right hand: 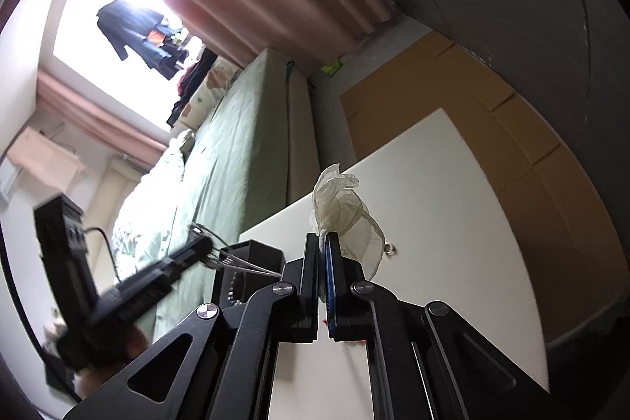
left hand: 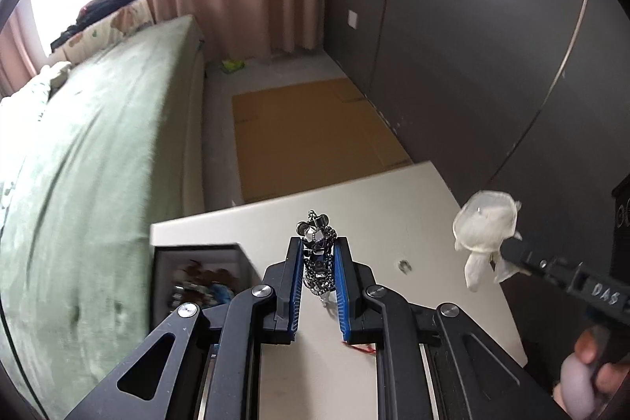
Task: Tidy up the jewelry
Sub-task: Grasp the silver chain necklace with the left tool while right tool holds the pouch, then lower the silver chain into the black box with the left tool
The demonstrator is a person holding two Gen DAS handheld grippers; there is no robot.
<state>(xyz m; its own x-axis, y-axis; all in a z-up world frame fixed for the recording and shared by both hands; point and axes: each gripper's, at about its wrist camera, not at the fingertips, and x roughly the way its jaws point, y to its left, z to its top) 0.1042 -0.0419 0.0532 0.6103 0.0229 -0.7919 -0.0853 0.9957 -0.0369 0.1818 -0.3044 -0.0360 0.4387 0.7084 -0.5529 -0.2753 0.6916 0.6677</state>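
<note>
My left gripper (left hand: 319, 243) is shut on a silver chain necklace (left hand: 318, 254) bunched between its blue pads and held above the white table (left hand: 378, 207). My right gripper (right hand: 323, 239) is shut on a sheer white organza pouch (right hand: 346, 211), which stands up from the fingertips. In the left wrist view the pouch (left hand: 486, 219) hangs at the right on the right gripper's tip (left hand: 512, 248). In the right wrist view the left gripper (right hand: 201, 247) shows blurred at the left with the chain (right hand: 236, 260) trailing from it. A small silver ring (left hand: 403, 265) lies on the table; it also shows in the right wrist view (right hand: 390, 248).
An open black jewelry box (left hand: 197, 278) with several pieces inside sits at the table's left edge, also in the right wrist view (right hand: 252, 262). A green-covered bed (left hand: 98, 152) lies to the left, cardboard (left hand: 307, 140) on the floor beyond, a dark wall (left hand: 472, 46) to the right.
</note>
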